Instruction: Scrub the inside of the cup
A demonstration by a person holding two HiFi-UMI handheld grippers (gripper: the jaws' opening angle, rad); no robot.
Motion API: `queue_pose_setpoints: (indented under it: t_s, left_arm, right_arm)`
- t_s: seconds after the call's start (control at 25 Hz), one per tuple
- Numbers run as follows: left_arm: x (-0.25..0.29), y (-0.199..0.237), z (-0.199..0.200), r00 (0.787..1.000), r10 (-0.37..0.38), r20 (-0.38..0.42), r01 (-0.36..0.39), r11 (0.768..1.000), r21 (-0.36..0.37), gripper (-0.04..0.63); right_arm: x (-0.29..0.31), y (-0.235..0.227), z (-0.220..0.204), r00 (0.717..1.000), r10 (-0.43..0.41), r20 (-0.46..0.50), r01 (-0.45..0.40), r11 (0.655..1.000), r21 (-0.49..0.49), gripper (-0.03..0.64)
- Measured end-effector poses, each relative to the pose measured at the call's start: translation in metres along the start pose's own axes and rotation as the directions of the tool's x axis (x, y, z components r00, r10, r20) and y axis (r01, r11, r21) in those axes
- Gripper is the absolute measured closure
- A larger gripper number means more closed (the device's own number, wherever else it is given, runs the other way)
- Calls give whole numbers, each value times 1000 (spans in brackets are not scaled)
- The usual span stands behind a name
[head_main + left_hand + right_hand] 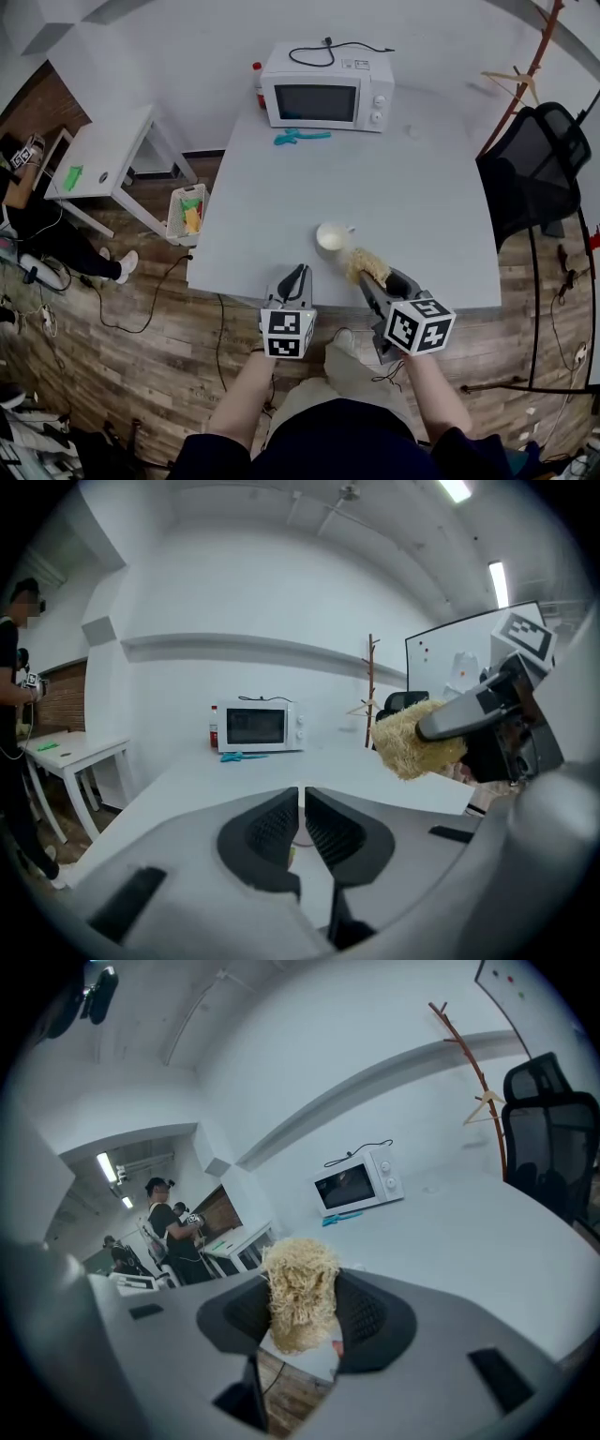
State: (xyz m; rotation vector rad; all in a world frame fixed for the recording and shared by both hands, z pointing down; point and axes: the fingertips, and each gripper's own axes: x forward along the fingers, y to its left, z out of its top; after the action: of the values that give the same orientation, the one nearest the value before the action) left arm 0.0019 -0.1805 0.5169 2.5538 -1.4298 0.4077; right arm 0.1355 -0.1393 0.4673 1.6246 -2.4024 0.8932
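The two claws are closest, at the near edge of the tabletop (403,187), and each one has a black-and-white cube on it. The left claw (298,272) is to the near left of the cup (331,236). The right claw (375,279) is to the near right of the cup. The cup is white and stands upright on the tabletop with its mouth up. The left claw is apart from it. The fluffy yellow scrubber (366,263) is just beside the cup, on its near right. I cannot tell if they touch. Nothing stands between the claws and the cup.

Far behind the cup sits a white microwave (326,87). A blue-green thing (300,137) lies in front of it and a red bottle (256,84) stands at its left. Off the tabletop, a black chair (539,159) is to the right of the cup. To the left of the cup are a basket (187,214) on the floor and a small white table (98,159).

Only the head view shows the cup. The left gripper view shows the right claw from the side, with the scrubber poking out of its tip. The right gripper view shows people (169,1232) standing far off.

The left claw is nearly closed, with only a thin slit between its pads and nothing in it. The right claw squeezes the scrubber, which fills the gap between its pads.
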Motion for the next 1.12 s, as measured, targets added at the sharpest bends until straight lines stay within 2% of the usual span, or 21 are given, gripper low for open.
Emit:
queue_pose_setpoints:
  t_s: [0.08, 0.28, 0.4, 0.72, 0.96, 1.12]
  left_arm:
    - [-19, -5, 4, 1000, -7, 17, 7, 1000, -11, 574]
    - [-64, -15, 5, 999, -8, 33, 10, 998, -57, 578]
    - [-90, -20, 3, 999, -2, 33, 4, 997, -81, 578]
    - [-149, -31, -12, 999, 28, 26, -26, 996, -87, 578]
    - [-173, -31, -19, 999, 39, 20, -37, 994, -107, 578]
    - [-182, -29, -19, 999, 44, 29, -41, 993, -113, 578]
  right_arm:
    - [-12, 8, -8, 1000, -18, 13, 18, 999, -44, 439]
    - [-41, 31, -25, 998, -36, 55, 43, 989, -139, 439]
    - [-58, 43, -35, 997, -32, 72, 42, 989, -140, 439]
    - [-104, 66, -61, 993, -25, 116, 40, 992, -124, 439]
    - [-119, 75, -74, 992, -54, 112, 71, 985, -155, 440]
    - [-123, 88, -78, 993, -36, 116, 55, 984, -169, 440]
